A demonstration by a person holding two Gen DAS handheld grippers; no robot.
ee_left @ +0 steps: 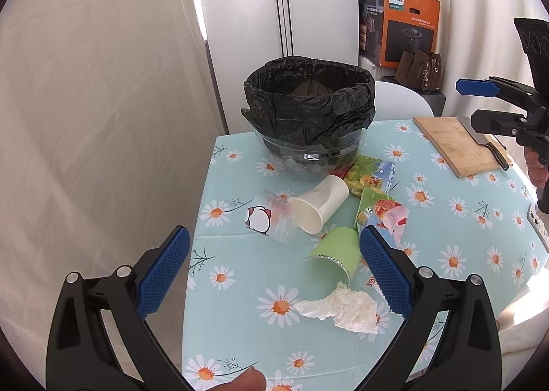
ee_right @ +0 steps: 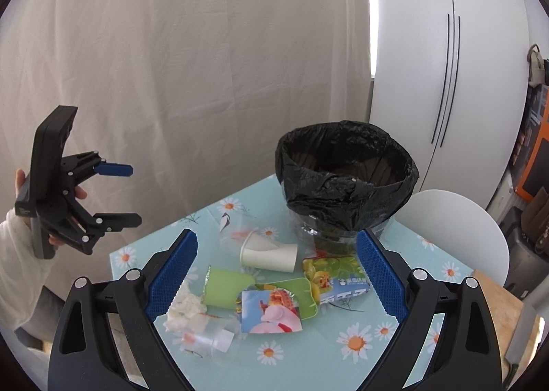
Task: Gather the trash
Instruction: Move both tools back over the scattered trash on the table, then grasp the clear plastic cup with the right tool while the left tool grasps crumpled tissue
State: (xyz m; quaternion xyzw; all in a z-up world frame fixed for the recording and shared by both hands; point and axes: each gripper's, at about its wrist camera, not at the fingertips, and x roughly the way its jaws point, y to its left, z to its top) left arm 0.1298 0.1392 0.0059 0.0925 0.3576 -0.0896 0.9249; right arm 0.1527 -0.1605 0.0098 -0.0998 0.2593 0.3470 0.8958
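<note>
A bin lined with a black bag (ee_left: 308, 109) stands at the far side of a daisy-print table (ee_left: 240, 274); it also shows in the right wrist view (ee_right: 346, 181). In front of it lie a white paper cup (ee_left: 320, 204), a green cup (ee_left: 334, 252), a clear plastic cup (ee_left: 274, 216), a crumpled tissue (ee_left: 343, 308) and colourful wrappers (ee_left: 381, 209). My left gripper (ee_left: 274, 274) is open and empty above the table's near side. My right gripper (ee_right: 278, 277) is open and empty above the trash pile; it also shows in the left wrist view (ee_left: 480, 103).
A wooden cutting board (ee_left: 453, 144) with a cleaver (ee_left: 487, 144) lies at the table's right. A white chair (ee_right: 456, 229) stands behind the table. A white cabinet, an orange box (ee_left: 408, 24) and bags stand at the back. A curtain hangs on the left.
</note>
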